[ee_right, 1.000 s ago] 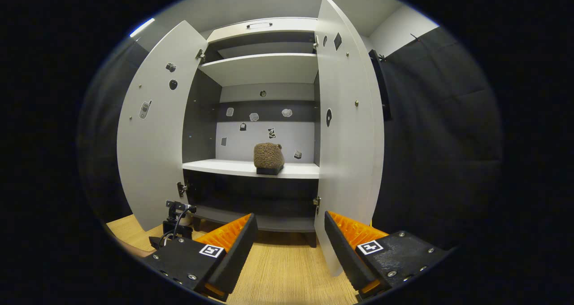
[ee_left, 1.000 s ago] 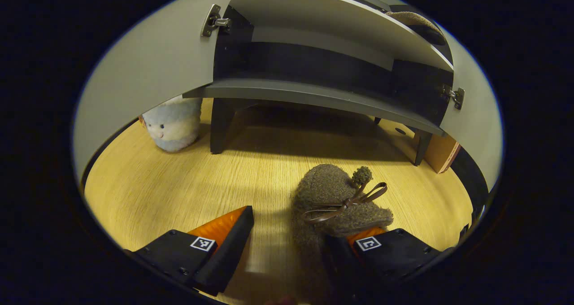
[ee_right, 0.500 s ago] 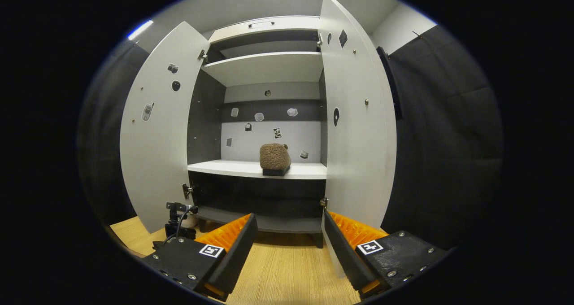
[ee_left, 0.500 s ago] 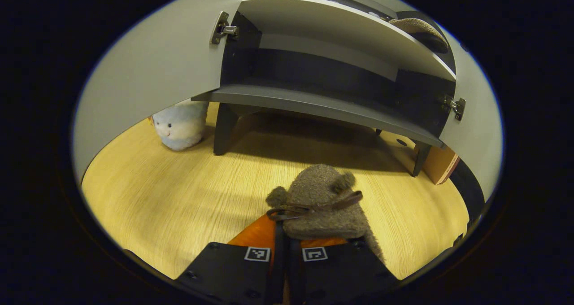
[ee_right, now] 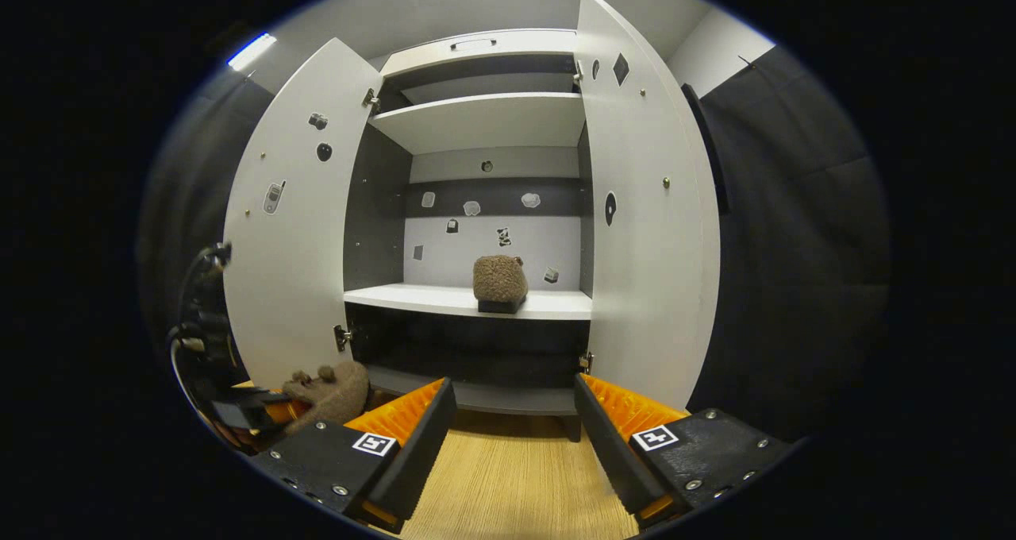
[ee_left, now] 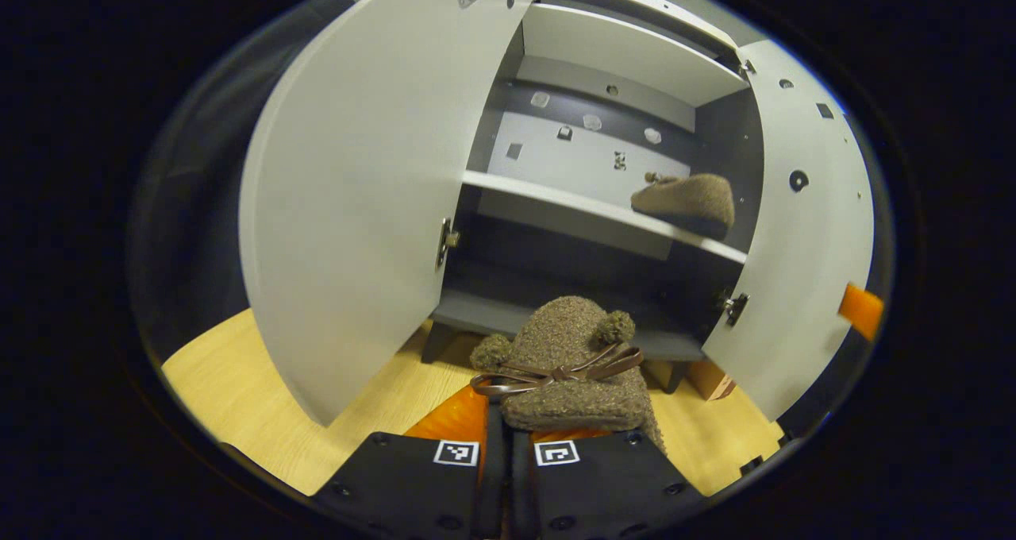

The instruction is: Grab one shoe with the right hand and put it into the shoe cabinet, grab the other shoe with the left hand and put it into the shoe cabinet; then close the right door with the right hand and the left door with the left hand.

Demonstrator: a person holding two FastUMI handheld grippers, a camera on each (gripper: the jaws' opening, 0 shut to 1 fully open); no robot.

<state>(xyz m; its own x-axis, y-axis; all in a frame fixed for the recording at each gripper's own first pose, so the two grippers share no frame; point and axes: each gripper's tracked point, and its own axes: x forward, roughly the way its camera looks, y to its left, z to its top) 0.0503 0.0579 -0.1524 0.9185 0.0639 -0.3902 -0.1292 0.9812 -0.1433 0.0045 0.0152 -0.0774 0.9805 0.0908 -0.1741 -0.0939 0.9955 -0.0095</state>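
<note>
Your left tool (ee_left: 500, 433) was clamped on the fuzzy brown bow-tied slipper (ee_left: 567, 365); your right tool (ee_right: 508, 429) gaped wide, empty. Next, lift it onto the white cabinet shelf (ee_left: 556, 206).

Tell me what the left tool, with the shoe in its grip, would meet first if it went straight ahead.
Probably the cabinet's dark bottom shelf, just beyond the held shoe in the left tool. Depth is hard to judge; it points below the white shelf.

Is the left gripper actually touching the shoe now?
Touching. In the left gripper view, the left gripper has both fingers closed on the shoe, which sits raised before the cabinet.
</note>
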